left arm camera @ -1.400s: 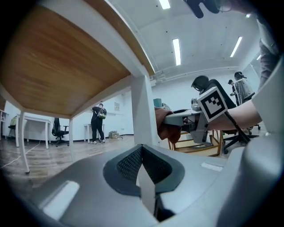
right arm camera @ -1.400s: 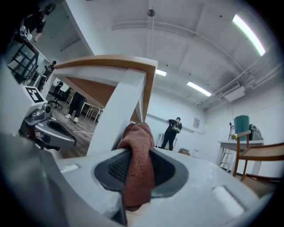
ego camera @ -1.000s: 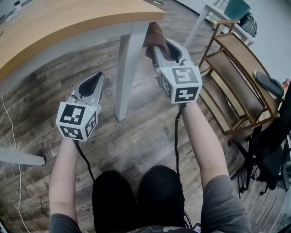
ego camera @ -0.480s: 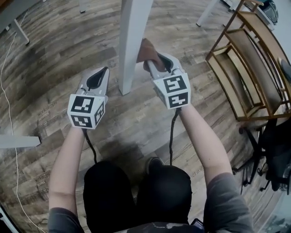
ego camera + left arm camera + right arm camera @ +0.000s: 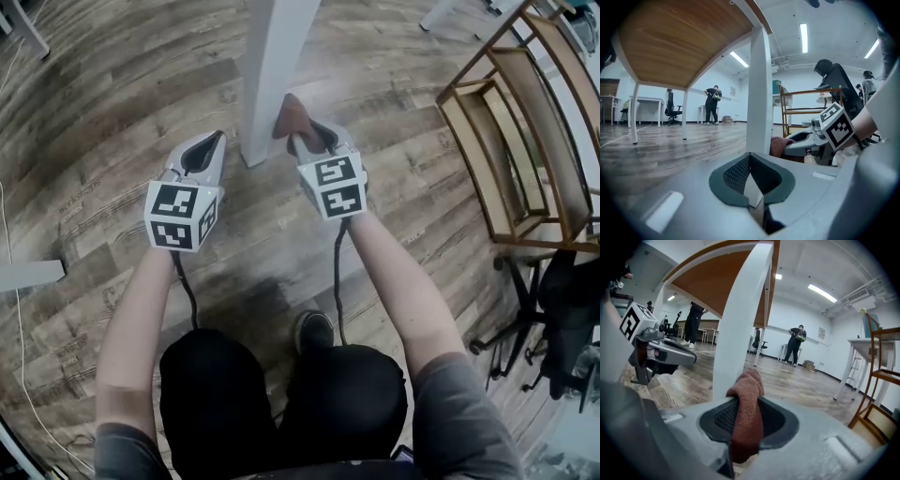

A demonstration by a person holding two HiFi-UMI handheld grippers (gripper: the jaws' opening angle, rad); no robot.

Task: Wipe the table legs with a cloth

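cloth (image 5: 746, 413) pinched in closed right gripper (image 5: 302, 139), against table leg (image 5: 272, 75) low near its foot. left gripper (image 5: 208, 142) closed, empty, just beside leg. risk: friction on leg may drag cloth out of jaws.

Open office room with a grey-brown wood-plank floor (image 5: 112, 141). A wooden shelf rack (image 5: 511, 122) stands at the right, with a black office chair (image 5: 553, 309) near it. White walls (image 5: 780, 319), long ceiling strip lights (image 5: 804, 37) (all lit), and white desks (image 5: 647, 99) far off.
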